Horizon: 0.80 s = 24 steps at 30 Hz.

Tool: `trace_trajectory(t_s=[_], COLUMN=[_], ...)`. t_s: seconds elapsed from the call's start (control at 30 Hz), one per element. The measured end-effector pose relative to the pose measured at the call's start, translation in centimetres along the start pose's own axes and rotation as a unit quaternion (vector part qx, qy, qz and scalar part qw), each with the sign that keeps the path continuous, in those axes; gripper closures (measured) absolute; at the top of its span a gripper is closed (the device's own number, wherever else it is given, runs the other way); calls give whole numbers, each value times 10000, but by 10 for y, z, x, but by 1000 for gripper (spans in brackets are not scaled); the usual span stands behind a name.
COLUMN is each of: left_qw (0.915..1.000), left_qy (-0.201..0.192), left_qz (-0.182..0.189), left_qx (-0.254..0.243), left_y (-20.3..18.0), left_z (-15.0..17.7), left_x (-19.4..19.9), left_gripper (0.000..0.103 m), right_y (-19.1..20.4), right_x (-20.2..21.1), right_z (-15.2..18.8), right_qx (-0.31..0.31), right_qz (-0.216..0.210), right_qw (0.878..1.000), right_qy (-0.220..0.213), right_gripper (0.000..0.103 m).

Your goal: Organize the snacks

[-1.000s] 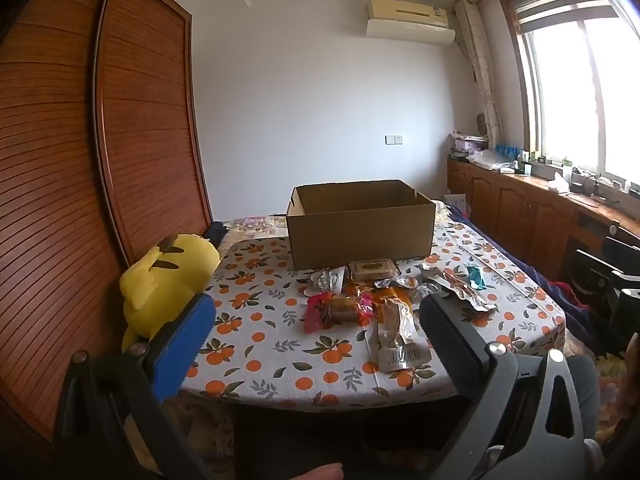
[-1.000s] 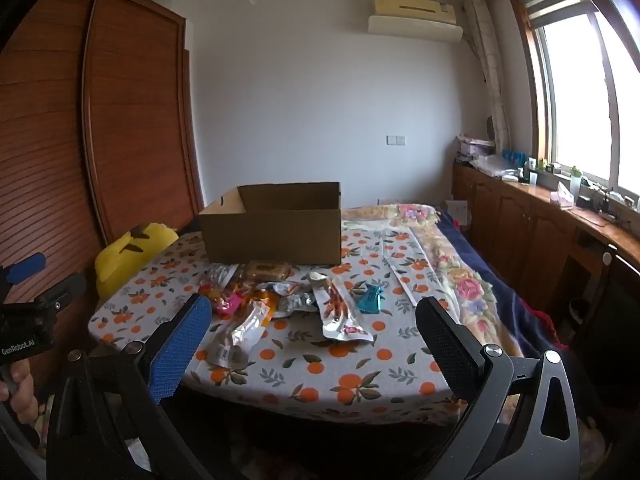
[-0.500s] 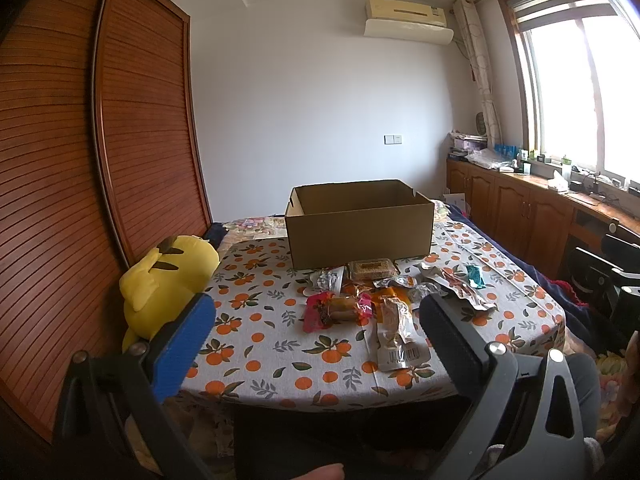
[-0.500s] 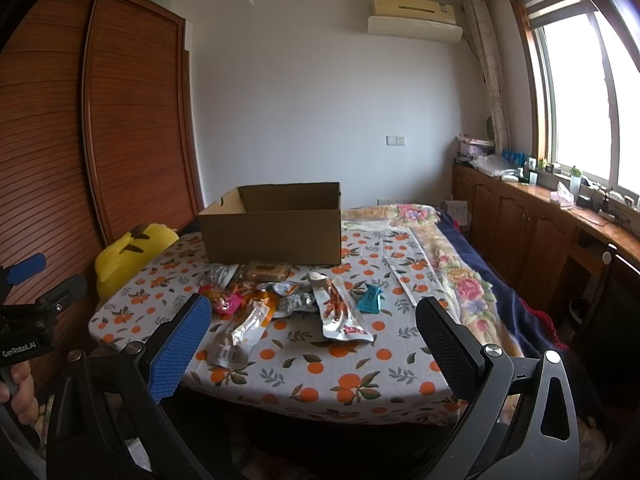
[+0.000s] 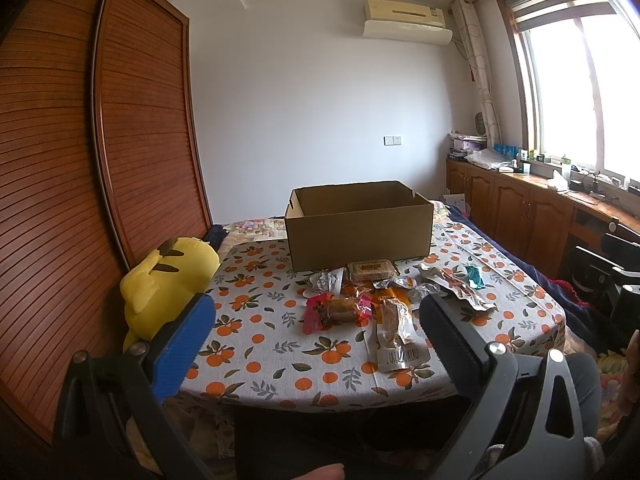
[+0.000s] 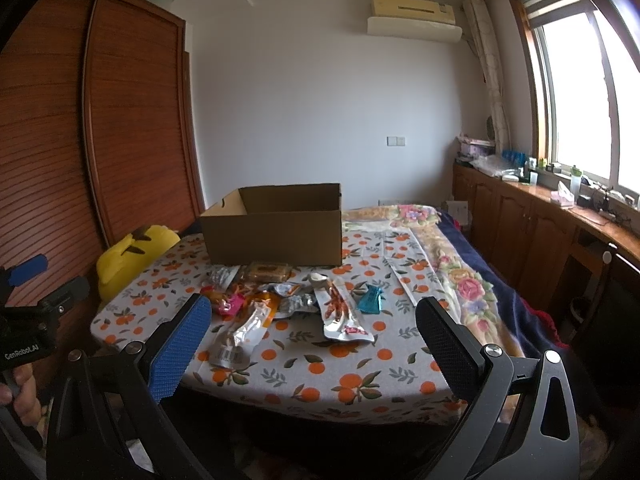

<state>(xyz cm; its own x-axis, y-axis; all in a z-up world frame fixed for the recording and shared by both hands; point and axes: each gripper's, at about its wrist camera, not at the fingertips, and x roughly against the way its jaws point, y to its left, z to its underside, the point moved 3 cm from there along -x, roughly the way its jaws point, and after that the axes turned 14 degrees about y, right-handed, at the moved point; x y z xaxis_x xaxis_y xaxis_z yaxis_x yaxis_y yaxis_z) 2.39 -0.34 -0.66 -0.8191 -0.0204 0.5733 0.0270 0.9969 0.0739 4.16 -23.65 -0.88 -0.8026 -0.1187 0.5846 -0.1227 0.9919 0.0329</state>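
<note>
An open cardboard box point(image 5: 360, 228) stands on the far part of a table with an orange-print cloth point(image 5: 260, 332); it also shows in the right wrist view point(image 6: 276, 232). Several snack packets lie in front of it: a pink-wrapped cake point(image 5: 334, 312), a clear bread packet with a barcode point(image 5: 396, 334), a long silver pouch point(image 6: 340, 312), a small teal packet point(image 6: 370, 300). My left gripper point(image 5: 316, 320) is open and empty, well short of the table. My right gripper point(image 6: 312, 320) is open and empty, also back from the table edge.
A yellow plush toy point(image 5: 168, 284) sits at the table's left edge against a wooden slatted wardrobe point(image 5: 80, 180). A bed with a floral quilt point(image 6: 464, 280) lies right of the table. Wooden cabinets point(image 6: 540, 232) run under the window. The left gripper's body point(image 6: 28, 316) shows at the right view's left edge.
Both views have shifted only slightly. Nothing on the table has moved and both grippers stay open.
</note>
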Motion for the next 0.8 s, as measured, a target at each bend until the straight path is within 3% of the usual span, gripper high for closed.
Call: trace_trajectory(t_s=[0.8], left_qw=[10000], left_qy=[-14], left_qz=[-10], left_qx=[-15], left_y=[-1], left_z=[-1], left_x=[0], left_gripper=[0], right_y=[-1], right_x=[1], right_z=[0], right_qx=[-3], right_qz=[7], right_qw=[10000], right_qy=[-18], right_gripper=[0])
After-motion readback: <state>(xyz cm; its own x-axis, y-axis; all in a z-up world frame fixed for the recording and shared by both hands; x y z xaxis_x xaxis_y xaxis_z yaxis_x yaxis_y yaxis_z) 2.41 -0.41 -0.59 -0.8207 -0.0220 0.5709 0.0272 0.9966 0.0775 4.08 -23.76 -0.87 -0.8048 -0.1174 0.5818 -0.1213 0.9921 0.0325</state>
